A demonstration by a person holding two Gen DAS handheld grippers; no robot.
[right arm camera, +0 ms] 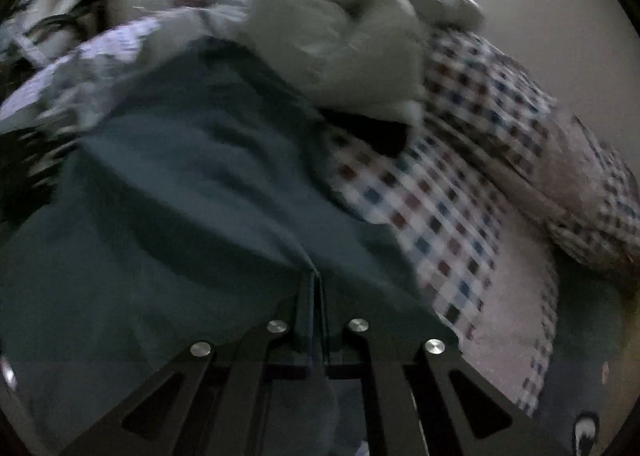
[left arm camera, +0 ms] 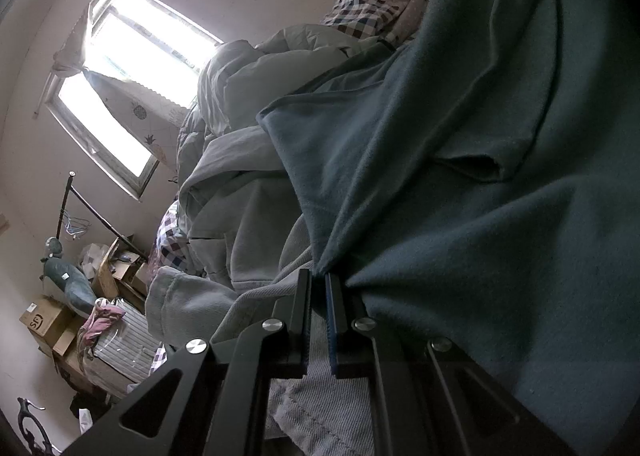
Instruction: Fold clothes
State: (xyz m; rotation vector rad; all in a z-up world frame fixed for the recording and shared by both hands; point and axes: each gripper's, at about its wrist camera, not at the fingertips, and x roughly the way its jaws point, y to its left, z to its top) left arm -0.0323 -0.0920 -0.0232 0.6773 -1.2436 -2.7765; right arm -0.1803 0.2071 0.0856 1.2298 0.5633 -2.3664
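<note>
A dark teal garment (left arm camera: pixel 460 144) lies spread over the bed, with a short sleeve (left arm camera: pixel 480 164) showing in the left wrist view. My left gripper (left arm camera: pixel 319 276) is shut on a pinched fold of its edge. The same teal garment (right arm camera: pixel 180 184) fills the right wrist view, which is blurred. My right gripper (right arm camera: pixel 314 276) is shut on another pinched fold of it. The cloth is drawn into creases that run to each pair of jaws.
Pale grey clothes (left arm camera: pixel 248 192) are piled beside the teal garment, and a grey corduroy piece (left arm camera: pixel 320 408) lies under my left gripper. A checked quilt (right arm camera: pixel 460 176) covers the bed. Grey pillows or duvet (right arm camera: pixel 340 36) lie behind. Cardboard boxes (left arm camera: pixel 48 320) and a window (left arm camera: pixel 120 68) are at the left.
</note>
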